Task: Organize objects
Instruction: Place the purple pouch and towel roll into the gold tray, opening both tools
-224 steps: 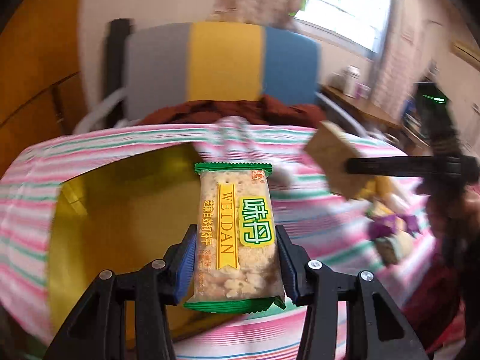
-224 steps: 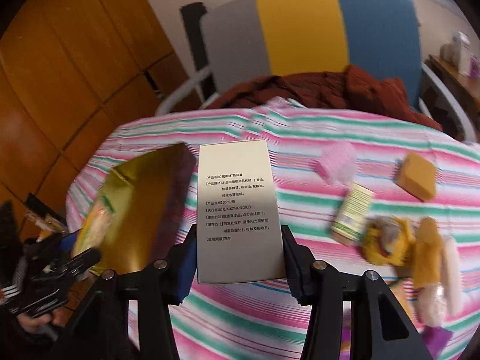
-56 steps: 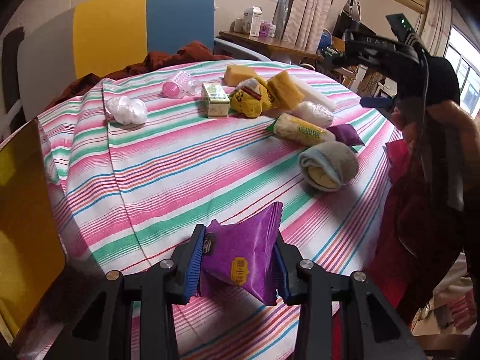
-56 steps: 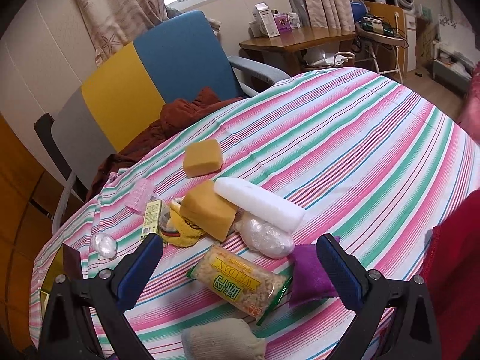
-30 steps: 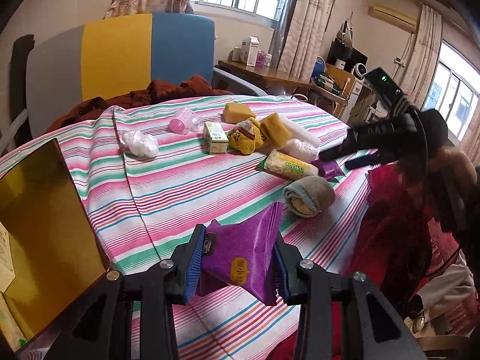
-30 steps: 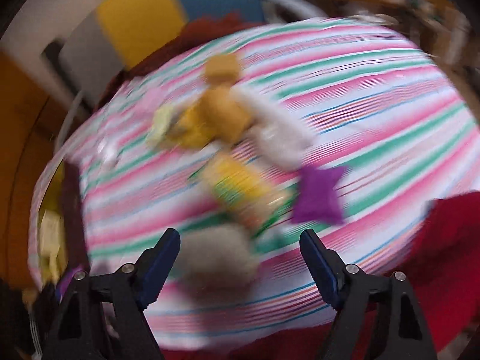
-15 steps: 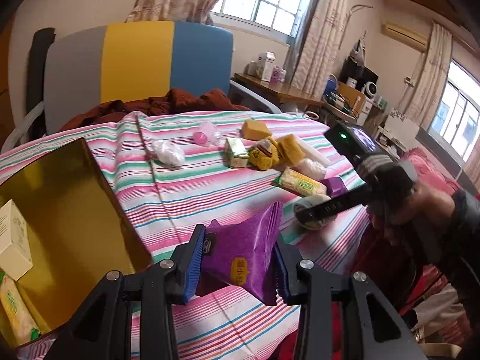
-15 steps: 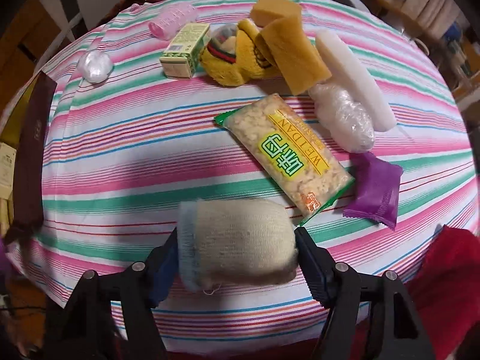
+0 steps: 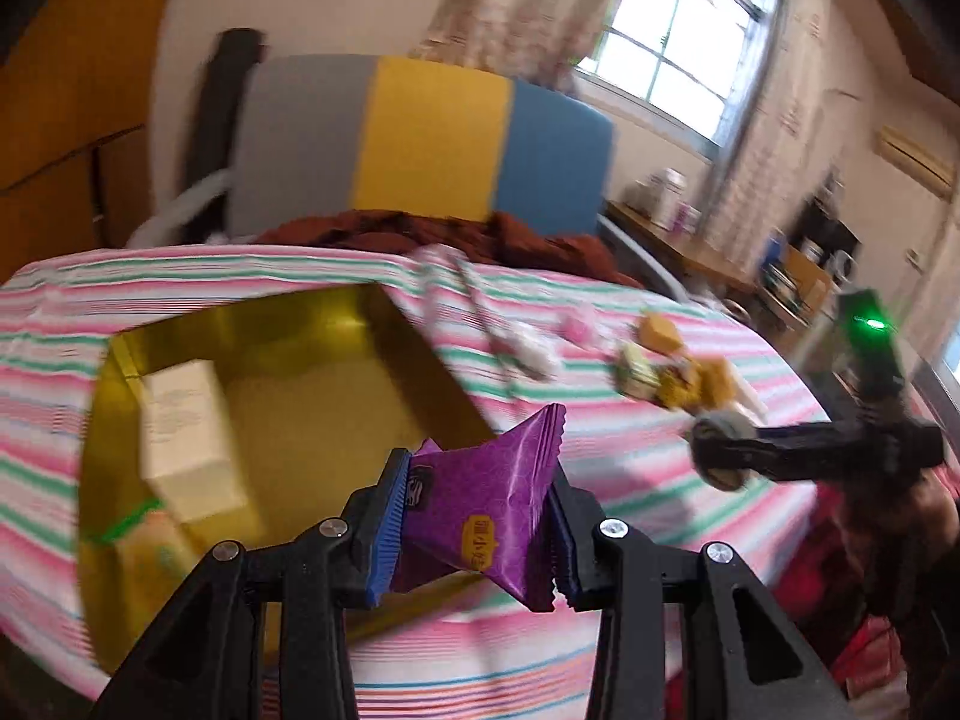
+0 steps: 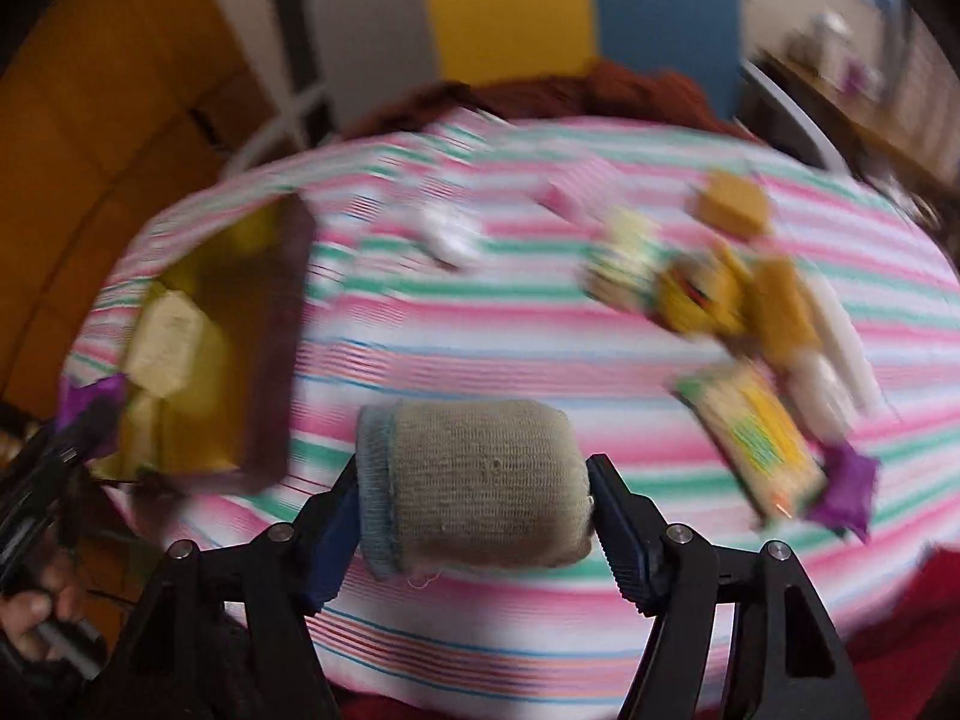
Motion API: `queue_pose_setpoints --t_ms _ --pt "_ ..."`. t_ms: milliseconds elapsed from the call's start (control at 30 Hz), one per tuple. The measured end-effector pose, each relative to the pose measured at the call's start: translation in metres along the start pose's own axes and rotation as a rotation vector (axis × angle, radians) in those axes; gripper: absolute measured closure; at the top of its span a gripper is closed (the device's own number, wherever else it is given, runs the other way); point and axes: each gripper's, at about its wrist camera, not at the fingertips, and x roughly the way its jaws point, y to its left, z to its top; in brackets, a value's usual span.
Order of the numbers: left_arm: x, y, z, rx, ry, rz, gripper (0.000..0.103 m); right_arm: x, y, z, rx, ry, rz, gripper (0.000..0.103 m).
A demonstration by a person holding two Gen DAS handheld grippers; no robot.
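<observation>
the purple packet (image 9: 480,516), clamped in the left gripper (image 9: 474,531), is best released over the gold box (image 9: 120,372) at ten o'clock, while the rolled sock (image 10: 480,489) is held clamped in the right gripper (image 10: 474,516).

I count two purple packets (image 10: 846,489), one rolled sock (image 10: 480,489), one gold box (image 9: 252,384) and two yellow sponge blocks (image 10: 735,204). One white carton (image 9: 186,438) lies inside that box. Remaining small items are too blurred to count.

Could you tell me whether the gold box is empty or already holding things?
Holding things: the gold box contains a white carton and a yellowish packet.
</observation>
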Motion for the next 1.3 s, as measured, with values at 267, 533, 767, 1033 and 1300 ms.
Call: queue_pose_setpoints --t_ms 267,533,767,1033,1300 --pt "-0.020 0.079 0.000 -0.154 -0.017 0.149 0.061 0.015 0.116 0.030 -0.181 -0.019 0.156 0.032" --pt "-0.014 0.122 0.005 -0.206 -0.017 0.264 0.055 0.047 0.179 0.027 -0.250 0.050 0.289 0.023" --pt "-0.008 0.134 0.008 -0.255 -0.017 0.311 0.042 0.061 0.190 0.013 -0.248 0.081 0.316 0.013" --pt "-0.023 0.117 -0.007 -0.266 -0.030 0.314 0.042 0.053 0.188 0.004 -0.263 0.019 0.237 0.010" --pt "-0.026 0.089 -0.009 -0.209 -0.013 0.317 0.042 0.036 0.176 -0.003 -0.268 -0.106 0.088 0.005"
